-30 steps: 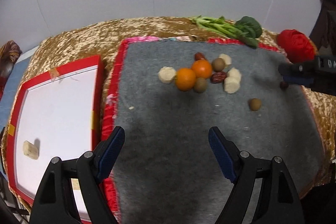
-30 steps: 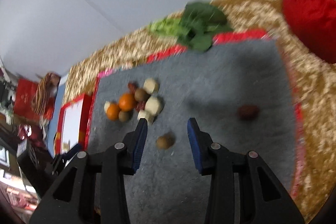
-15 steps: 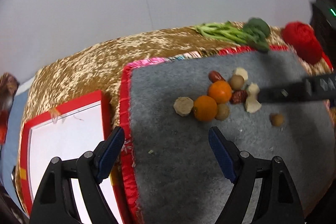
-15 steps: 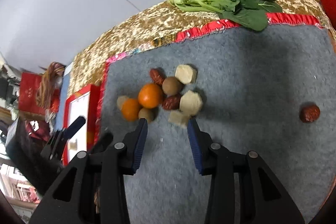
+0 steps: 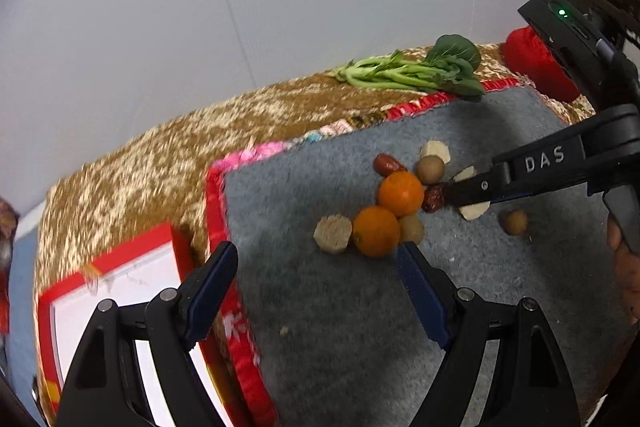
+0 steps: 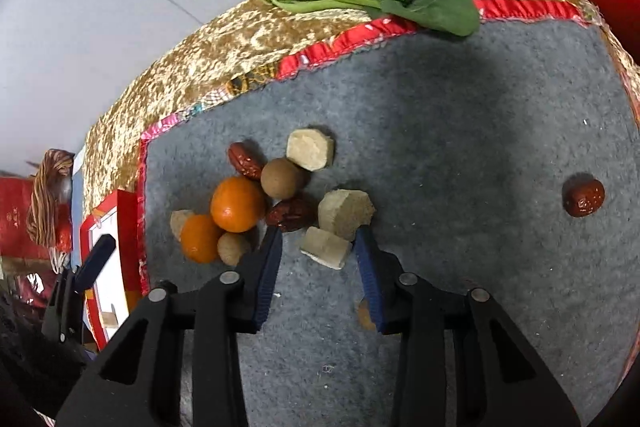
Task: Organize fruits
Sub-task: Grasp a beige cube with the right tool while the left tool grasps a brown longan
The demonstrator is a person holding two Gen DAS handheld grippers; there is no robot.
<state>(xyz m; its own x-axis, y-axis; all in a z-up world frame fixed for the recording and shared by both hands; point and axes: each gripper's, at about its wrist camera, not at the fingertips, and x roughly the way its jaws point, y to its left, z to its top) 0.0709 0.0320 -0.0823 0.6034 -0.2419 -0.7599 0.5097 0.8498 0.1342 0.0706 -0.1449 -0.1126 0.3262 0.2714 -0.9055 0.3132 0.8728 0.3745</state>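
Right tongs point(image 6: 316, 247) now lower, parted around pale chunk point(image 6: 326, 247), perhaps touching it; left tongs point(image 5: 316, 269) parted, empty.

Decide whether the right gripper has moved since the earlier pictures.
Yes. The right gripper has advanced toward the fruit pile, now straddling a pale chunk; earlier it was nearer the lone brown fruit.

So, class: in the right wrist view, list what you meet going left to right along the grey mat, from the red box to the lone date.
red box → lower orange → upper orange → round brown fruit → pale chunk between the right gripper's fingers → lone red date.
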